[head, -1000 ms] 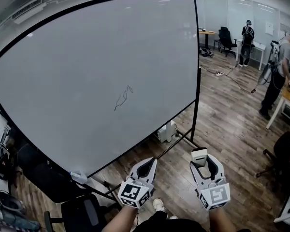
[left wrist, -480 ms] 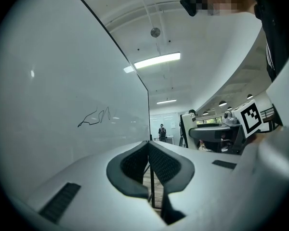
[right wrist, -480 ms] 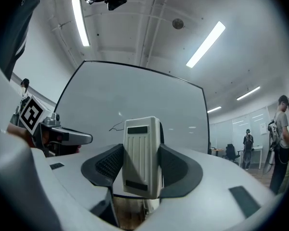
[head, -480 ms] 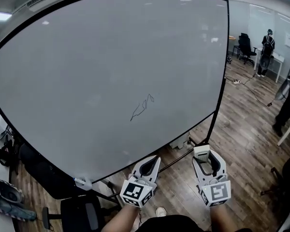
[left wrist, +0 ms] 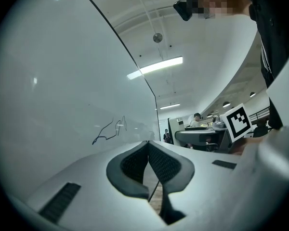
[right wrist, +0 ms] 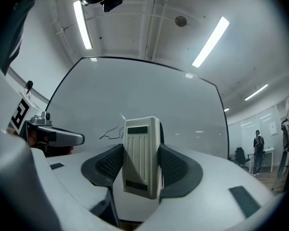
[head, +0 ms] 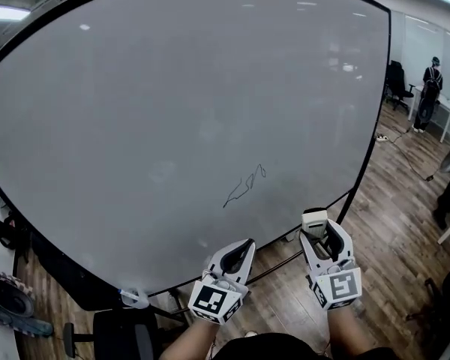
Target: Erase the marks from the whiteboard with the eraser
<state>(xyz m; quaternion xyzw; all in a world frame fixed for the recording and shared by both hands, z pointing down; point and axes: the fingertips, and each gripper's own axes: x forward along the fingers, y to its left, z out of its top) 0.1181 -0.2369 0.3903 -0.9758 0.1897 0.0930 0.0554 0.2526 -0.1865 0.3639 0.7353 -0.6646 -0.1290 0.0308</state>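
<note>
Your right gripper (head: 320,235) clamps the eraser (head: 313,219) before the whiteboard (head: 157,103), below its scribble (head: 245,187) — your left gripper (head: 237,253) is pinched together, empty.

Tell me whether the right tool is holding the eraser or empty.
Holding it. In the right gripper view, the right tool is shut on the white eraser, clamped between its jaws.

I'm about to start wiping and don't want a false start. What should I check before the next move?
1. Eraser clamped in the right gripper: ok.
2. Scribbled mark in sight on the whiteboard: ok.
3. Eraser touching the board: not ok, it is apart from it, below and right of the mark.
4. Left gripper shut, empty, away from the mark: ok.
5. Eraser's wiping face toward the board: cannot tell, only its ribbed back shows.
</note>
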